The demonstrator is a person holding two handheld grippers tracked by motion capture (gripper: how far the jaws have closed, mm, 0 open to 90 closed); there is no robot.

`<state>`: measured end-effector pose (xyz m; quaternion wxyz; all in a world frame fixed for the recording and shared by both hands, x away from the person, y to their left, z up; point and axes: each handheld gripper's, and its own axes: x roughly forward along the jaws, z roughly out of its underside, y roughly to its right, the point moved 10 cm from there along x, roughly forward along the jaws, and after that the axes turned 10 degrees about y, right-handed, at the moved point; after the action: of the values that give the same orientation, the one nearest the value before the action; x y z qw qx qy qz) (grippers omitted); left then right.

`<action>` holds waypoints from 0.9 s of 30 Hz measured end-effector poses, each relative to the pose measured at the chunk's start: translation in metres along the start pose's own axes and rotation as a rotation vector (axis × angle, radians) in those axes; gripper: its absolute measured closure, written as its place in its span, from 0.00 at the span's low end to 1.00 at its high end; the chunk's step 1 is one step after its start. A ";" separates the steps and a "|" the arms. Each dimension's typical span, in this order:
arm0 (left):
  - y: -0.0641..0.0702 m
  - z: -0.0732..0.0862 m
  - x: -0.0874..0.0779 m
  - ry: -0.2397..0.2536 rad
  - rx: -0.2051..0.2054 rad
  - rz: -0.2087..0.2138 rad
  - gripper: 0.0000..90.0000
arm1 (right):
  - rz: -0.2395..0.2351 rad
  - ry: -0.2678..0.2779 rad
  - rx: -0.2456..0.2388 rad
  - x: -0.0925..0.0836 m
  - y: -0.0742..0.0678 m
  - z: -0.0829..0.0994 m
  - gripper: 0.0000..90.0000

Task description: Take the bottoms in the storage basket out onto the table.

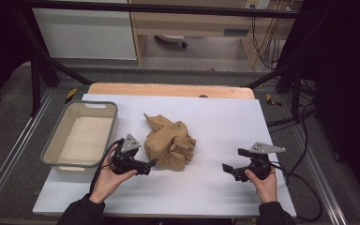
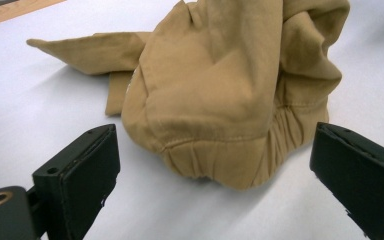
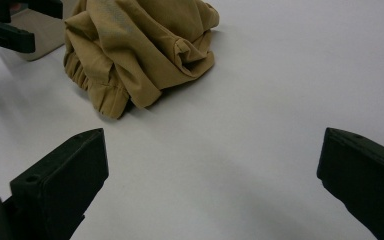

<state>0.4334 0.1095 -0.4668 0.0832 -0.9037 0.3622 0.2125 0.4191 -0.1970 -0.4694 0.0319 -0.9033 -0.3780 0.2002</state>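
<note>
A crumpled tan garment (image 1: 169, 143) lies in a heap near the middle of the white table (image 1: 215, 187), one pointed flap sticking out toward the far left. My left gripper (image 1: 151, 165) is held just left of the heap's near edge and points at it. Its jaws stand wide apart in the left gripper view, and the gathered hem of the garment (image 2: 230, 160) lies just ahead of them, untouched. My right gripper (image 1: 234, 161) hovers over bare table to the right, open with nothing between its jaws. The garment (image 3: 135, 50) lies well ahead of it.
A grey plastic bin (image 1: 80, 136) with a pale inside stands at the table's left edge, right beside my left hand. A wooden strip (image 1: 168, 89) runs along the far edge. Cables hang off the table's right side.
</note>
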 end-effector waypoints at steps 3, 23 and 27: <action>-0.003 0.004 -0.004 -0.001 -0.003 -0.004 0.06 | 0.000 -0.003 0.000 0.000 0.000 0.001 0.01; -0.014 0.022 -0.025 -0.007 -0.012 -0.018 0.06 | -0.003 -0.007 -0.004 0.001 -0.001 0.002 0.01; -0.016 0.023 -0.028 -0.004 -0.020 -0.015 0.06 | -0.002 -0.011 -0.001 0.001 -0.001 0.004 0.01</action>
<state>0.4193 0.1452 -0.4750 0.0764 -0.9069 0.3530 0.2171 0.4178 -0.1957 -0.4730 0.0298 -0.9018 -0.3792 0.2052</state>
